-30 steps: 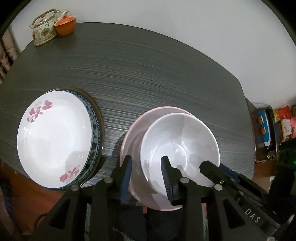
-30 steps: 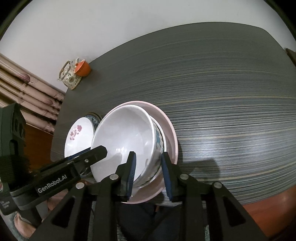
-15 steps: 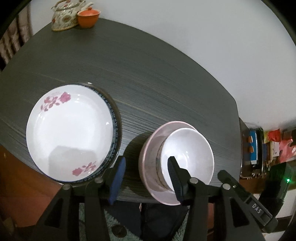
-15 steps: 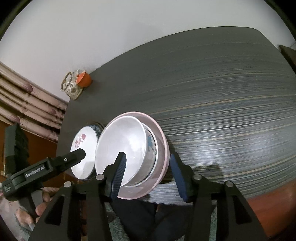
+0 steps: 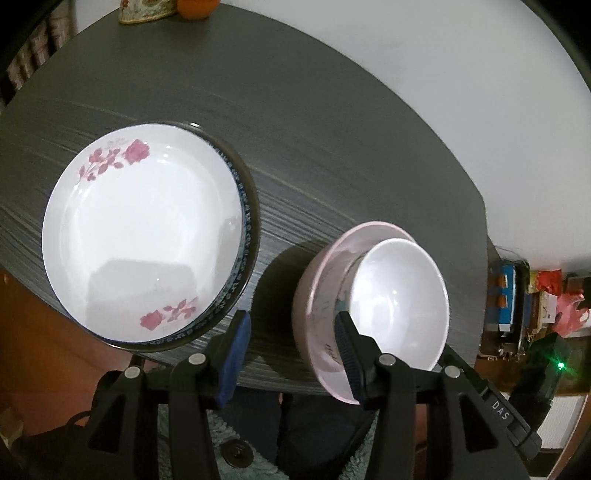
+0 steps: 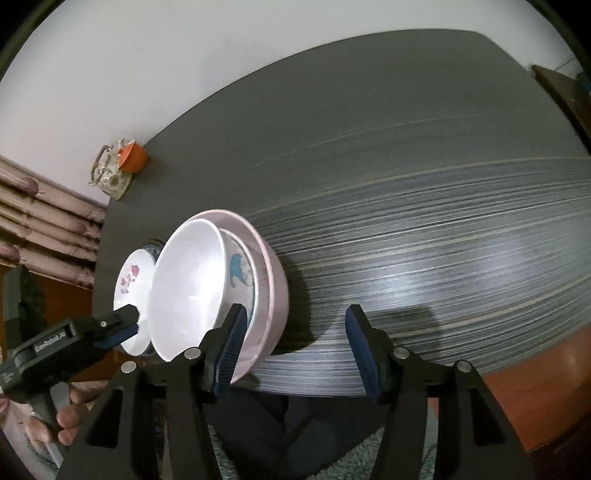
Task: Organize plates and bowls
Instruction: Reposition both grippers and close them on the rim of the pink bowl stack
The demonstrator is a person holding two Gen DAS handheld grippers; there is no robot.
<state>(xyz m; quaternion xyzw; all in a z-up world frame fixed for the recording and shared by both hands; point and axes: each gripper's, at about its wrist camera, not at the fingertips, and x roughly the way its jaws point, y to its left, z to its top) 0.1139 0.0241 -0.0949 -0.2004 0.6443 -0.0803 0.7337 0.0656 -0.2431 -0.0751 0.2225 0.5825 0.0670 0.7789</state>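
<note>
- Left wrist view: the left gripper (image 5: 291, 354) has its jaws spread apart with nothing between them; it hangs over the near edge of the dark table (image 5: 295, 122).
- A white bowl (image 5: 399, 302) sits nested in a pink bowl (image 5: 314, 295), just beyond and behind the right-hand finger of that gripper.
- A rose-patterned plate (image 5: 144, 236) lies on a blue-rimmed plate (image 5: 248, 236), ahead and to the left of the left-hand finger.
- A teapot (image 5: 147, 5) and orange cup (image 5: 197, 5) stand at the table's far edge, well apart from the dishes.
- Right wrist view: the right gripper (image 6: 297, 347) is also spread wide, holding nothing. The nested bowls lie just beyond its left-hand finger, outside the gap; a bowl with a blue motif (image 6: 242, 273) shows between the white and pink ones.
</note>
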